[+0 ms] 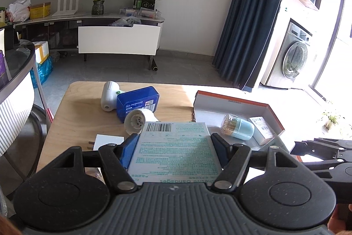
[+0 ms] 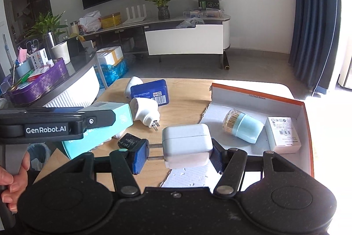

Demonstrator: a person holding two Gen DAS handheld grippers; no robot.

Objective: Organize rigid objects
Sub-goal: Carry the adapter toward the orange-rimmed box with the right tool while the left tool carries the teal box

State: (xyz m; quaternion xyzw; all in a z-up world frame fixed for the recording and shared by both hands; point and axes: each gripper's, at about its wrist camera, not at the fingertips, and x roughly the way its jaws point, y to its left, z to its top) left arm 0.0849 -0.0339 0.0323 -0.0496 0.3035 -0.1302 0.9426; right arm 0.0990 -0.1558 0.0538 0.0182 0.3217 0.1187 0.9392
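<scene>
Though boxy, smooth white charger [image 2: 187, 147].

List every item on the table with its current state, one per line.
Left claw: shut on bandage box.
Right claw: shut on white charger, prongs sideways.
Orange tray: open.
Toothpick jar: on its side in tray.
Small white box: flat in tray.
Blue tin: closed.

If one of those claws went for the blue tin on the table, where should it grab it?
I'd take the blue tin across its two short ends, coming from above. It lies tilted, propped on a white plug adapter, so its ends look freer than its long sides. A white gadget sits close behind.
</scene>
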